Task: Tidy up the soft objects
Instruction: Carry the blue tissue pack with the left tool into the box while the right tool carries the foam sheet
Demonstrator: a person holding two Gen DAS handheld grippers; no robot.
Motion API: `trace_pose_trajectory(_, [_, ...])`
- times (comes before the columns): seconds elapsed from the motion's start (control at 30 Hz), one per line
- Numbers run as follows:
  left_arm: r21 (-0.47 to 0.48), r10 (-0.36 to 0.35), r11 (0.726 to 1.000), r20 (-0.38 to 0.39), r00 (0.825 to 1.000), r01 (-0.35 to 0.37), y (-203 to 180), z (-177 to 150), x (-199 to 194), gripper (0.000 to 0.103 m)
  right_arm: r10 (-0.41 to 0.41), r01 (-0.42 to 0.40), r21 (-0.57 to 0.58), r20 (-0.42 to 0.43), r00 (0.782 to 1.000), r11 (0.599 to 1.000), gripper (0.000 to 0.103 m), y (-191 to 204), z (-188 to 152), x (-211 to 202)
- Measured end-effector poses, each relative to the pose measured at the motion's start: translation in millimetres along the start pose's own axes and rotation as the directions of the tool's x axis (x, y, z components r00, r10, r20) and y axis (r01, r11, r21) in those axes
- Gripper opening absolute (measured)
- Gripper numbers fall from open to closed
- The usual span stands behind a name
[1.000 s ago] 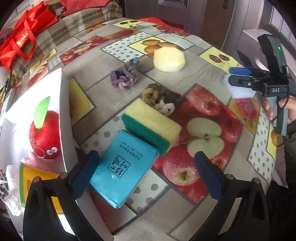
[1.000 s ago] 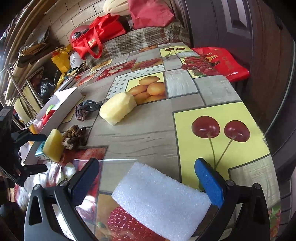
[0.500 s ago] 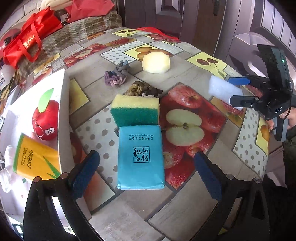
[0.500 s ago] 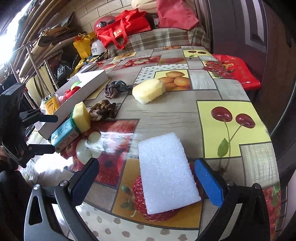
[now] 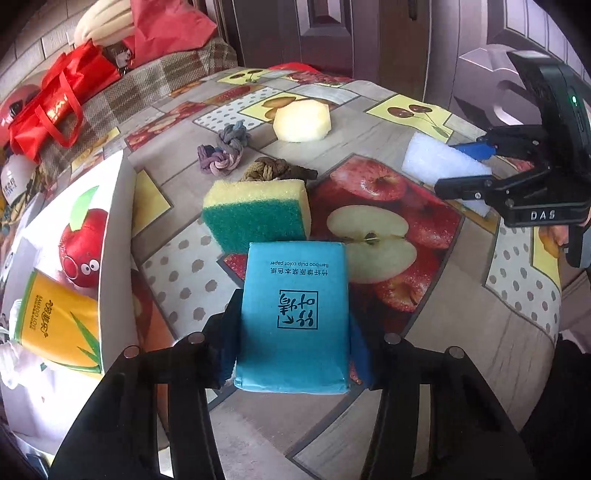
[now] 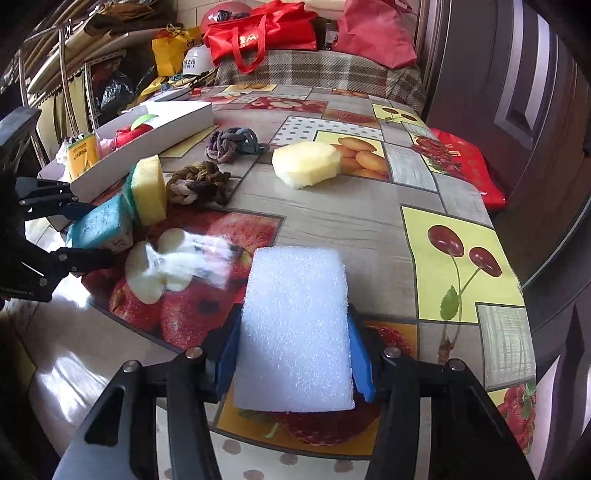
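My left gripper [image 5: 291, 354] is shut on a blue tissue pack [image 5: 293, 314] that lies on the fruit-print table [image 5: 369, 133]. A yellow and green sponge [image 5: 256, 212] touches the pack's far end. My right gripper [image 6: 293, 363] is shut on a white foam block [image 6: 295, 328] near the table's right edge; it also shows in the left wrist view [image 5: 443, 166]. A pale yellow sponge [image 6: 306, 162], a grey-purple knotted rope [image 6: 231, 144] and a brown knotted rope [image 6: 195, 182] lie farther back.
A white box [image 5: 114, 229] stands at the left with a red apple toy [image 5: 79, 251] and a yellow tissue pack [image 5: 55, 325] inside. Red bags [image 6: 258, 35] sit on the plaid cloth beyond the table. A dark door is at the right.
Both grippers have closed: the left on the blue tissue pack, the right on the white foam block. Both moved forward over their objects.
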State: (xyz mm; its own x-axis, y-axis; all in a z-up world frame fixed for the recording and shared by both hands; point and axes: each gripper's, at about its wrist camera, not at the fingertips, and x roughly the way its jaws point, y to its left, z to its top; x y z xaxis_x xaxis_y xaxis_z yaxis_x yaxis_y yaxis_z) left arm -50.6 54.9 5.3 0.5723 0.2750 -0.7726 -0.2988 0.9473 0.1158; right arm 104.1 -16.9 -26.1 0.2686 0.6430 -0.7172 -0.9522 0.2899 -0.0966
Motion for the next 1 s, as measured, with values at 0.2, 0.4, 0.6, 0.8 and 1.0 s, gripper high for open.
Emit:
trace_pose_trajectory(0.2, [-0.027, 0.068, 0.998, 0.241, 0.968, -0.064, 15.4, -18.4, -42.4, 0.05, 0.028, -0.057, 0.102, 0.268, 0.963, 0.993, 0.052, 15.9, 25.2, -41.6])
trace_pose_trajectory(0.4, [-0.141, 0.201, 0.977, 0.38, 0.903, -0.158, 47.8, -42.6, -77.4, 0.05, 0.008, -0.076, 0.164, 0.378, 0.926, 0.984, 0.052, 46.8, 39.9, -28.9])
trace_pose_trajectory(0.6, [-0.25, 0.337, 0.934, 0.373, 0.864, -0.256, 89.4, -60.4, -91.2, 0.05, 0.036, -0.113, 0.164, 0.41, 0.911, 0.98, 0.052, 79.1, 47.4, -20.8])
trace_pose_trajectory(0.8, [-0.382, 0.42, 0.88, 0.346, 0.839, -0.284, 136.1, -80.2, -102.1, 0.051, 0.077, -0.138, 0.112, 0.431, 0.899, 0.984, 0.052, 113.5, 57.1, -16.4])
trace_pose_trajectory(1.0, [-0.449, 0.456, 0.844, 0.315, 0.832, -0.293, 162.5, -101.8, -112.9, 0.051, 0.133, -0.146, -0.001, 0.418, 0.899, 0.989, 0.052, 149.2, 63.5, -11.4])
